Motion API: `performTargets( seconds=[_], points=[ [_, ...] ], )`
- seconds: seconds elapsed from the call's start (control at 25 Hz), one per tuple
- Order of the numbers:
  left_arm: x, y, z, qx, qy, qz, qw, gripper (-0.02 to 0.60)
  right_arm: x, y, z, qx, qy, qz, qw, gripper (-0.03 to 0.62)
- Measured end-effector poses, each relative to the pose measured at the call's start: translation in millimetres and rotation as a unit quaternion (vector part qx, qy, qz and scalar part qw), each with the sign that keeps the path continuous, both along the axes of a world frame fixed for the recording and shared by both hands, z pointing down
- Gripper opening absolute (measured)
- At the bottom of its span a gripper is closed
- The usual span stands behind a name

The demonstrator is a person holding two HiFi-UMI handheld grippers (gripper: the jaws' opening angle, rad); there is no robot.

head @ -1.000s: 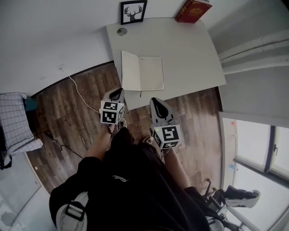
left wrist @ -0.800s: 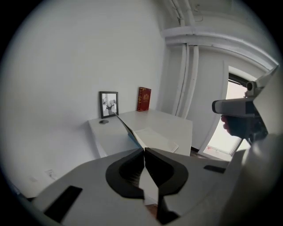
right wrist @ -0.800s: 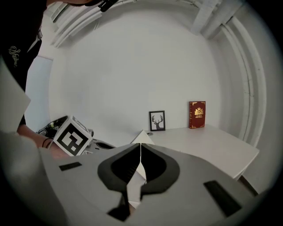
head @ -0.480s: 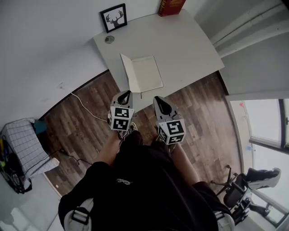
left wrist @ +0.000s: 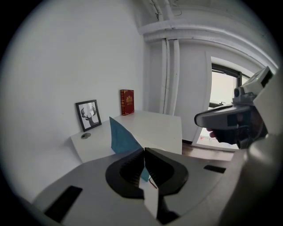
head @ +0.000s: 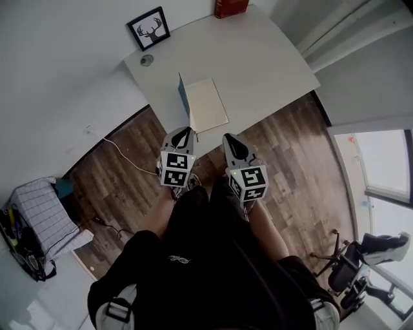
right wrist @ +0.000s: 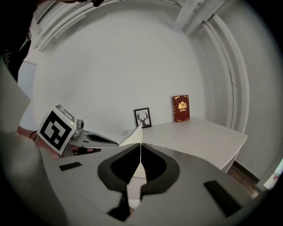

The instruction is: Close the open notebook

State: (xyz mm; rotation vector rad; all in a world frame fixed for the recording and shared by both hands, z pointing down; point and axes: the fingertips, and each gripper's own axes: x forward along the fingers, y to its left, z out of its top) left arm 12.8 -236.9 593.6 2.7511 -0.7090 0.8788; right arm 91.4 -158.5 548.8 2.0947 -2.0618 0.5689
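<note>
The notebook (head: 206, 106) lies at the near edge of the white surface (head: 258, 58), its right half flat and its blue cover (left wrist: 120, 137) standing about upright. It looks light, and the cover thin and bendy, so I'd keep hold at the near edge and lower it gently rather than let it flop. My left gripper (left wrist: 143, 150) is pressed together, seemingly pinching that cover's near corner. My right gripper (right wrist: 140, 145) is pressed together on nothing, just beside it. I count one notebook, one red book (head: 231, 8), one framed deer picture (head: 149, 28), one small round thing (head: 148, 60) and two grippers.
</note>
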Motion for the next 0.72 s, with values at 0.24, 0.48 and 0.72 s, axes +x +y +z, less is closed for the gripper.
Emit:
performTargets(
  seconds=[0.24,0.48,0.72],
  points=[
    [31,10,3,-0.006,-0.016,0.001,0.9998,0.008,39,-15,2,0.0,0.0,-0.008,1.0,0.023],
    [64,18,12,-0.024,-0.032,0.011,0.9991,0.008,74,-27,0,0.008,-0.009,-0.012,1.0,0.023],
    [91,24,32,-0.058,-0.047,0.026,0.9969,0.008,101,-24,14,-0.006,-0.01,-0.002,1.0,0.023]
  ],
)
